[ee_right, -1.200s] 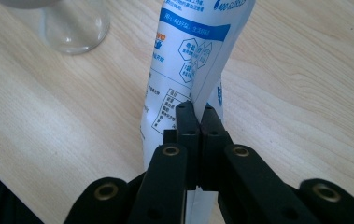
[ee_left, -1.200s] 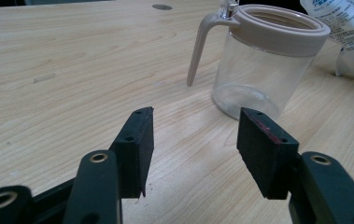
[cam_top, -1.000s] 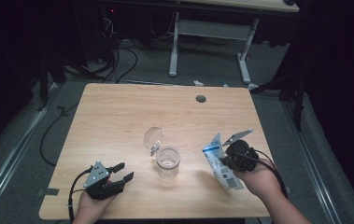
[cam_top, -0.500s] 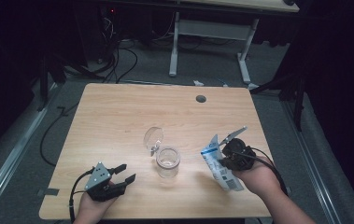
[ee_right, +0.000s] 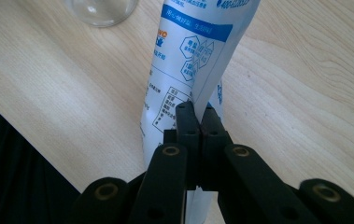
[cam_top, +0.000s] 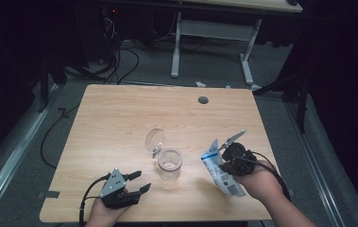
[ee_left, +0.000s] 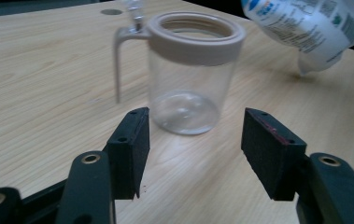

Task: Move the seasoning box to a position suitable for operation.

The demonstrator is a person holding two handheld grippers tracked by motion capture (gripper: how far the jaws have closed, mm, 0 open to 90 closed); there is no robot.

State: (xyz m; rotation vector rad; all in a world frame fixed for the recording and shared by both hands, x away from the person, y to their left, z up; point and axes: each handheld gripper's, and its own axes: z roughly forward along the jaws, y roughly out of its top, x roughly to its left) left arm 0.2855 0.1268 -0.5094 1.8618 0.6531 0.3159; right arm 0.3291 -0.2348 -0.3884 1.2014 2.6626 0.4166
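A clear jar [cam_top: 169, 164] with its lid flipped open is stood on the bench [cam_top: 120, 113]. Just right of the jar, a white pouch [cam_top: 220, 171] is pinched tight by the right gripper [cam_top: 228, 158]. The left gripper [ee_left: 191, 154], near the jar's left, has just been opened wider and nothing is held. Likely the jar must be gripped next, then filled
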